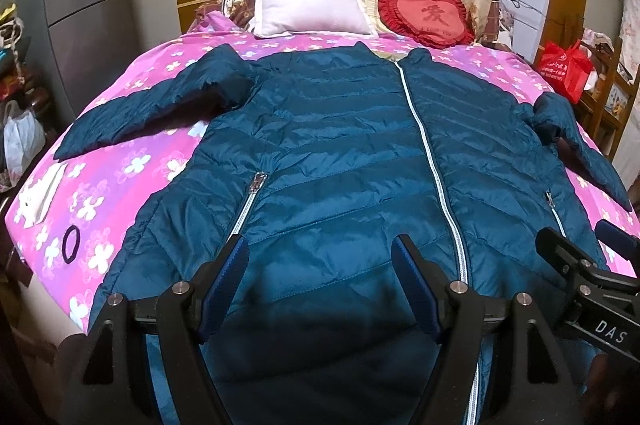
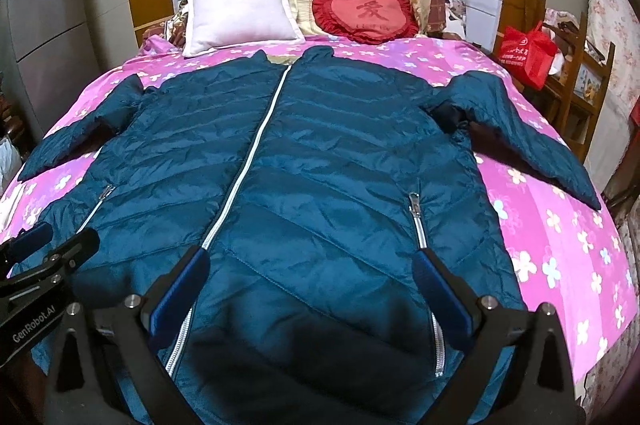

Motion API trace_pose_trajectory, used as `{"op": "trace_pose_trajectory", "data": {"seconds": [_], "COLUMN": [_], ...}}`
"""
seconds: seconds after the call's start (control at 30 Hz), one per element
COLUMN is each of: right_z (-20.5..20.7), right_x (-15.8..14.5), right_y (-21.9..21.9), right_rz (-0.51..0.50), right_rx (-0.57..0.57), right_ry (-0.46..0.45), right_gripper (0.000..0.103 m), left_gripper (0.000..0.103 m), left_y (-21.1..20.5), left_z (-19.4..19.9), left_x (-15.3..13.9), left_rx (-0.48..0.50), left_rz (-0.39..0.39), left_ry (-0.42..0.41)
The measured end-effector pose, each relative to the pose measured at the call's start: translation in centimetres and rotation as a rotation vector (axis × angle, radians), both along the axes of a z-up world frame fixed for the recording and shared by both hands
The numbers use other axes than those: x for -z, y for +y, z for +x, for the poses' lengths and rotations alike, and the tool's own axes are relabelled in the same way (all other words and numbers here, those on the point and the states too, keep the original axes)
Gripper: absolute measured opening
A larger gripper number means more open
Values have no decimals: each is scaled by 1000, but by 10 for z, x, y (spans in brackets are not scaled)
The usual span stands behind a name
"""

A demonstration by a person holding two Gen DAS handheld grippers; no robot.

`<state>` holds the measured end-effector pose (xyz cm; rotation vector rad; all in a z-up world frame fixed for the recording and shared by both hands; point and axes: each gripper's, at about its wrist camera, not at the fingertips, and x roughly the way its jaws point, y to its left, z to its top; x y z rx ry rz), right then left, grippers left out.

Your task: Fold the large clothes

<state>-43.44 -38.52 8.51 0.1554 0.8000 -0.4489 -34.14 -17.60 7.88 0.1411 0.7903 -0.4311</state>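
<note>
While both tools hang over the hem with fingers spread wide and nothing between them, the left gripper and right gripper face up the teal puffer jacket. It lies flat, zipped, front up on the pink flowered bedspread, collar toward the white pillow, sleeves angled outward.

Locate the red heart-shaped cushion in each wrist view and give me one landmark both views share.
Left wrist view: the red heart cushion sits upper right of centre, at the head of the bed.
Right wrist view: the red heart cushion sits upper centre, just right of the middle.
Shared landmark: the white pillow lying to its left.
</note>
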Motion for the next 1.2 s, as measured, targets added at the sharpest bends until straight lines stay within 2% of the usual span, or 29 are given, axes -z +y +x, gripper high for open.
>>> {"op": "trace_pose_trajectory", "data": {"seconds": [1.2], "right_z": [7], "right_x": [12], "right_y": [-7], "right_rz": [36], "right_rx": [17], "right_ry": [12], "right_gripper": [102], "left_gripper": [52], "left_y": [-5], "left_z": [10], "left_x": [15], "left_rx": [-18], "left_rz": [39], "left_ry": [24]}}
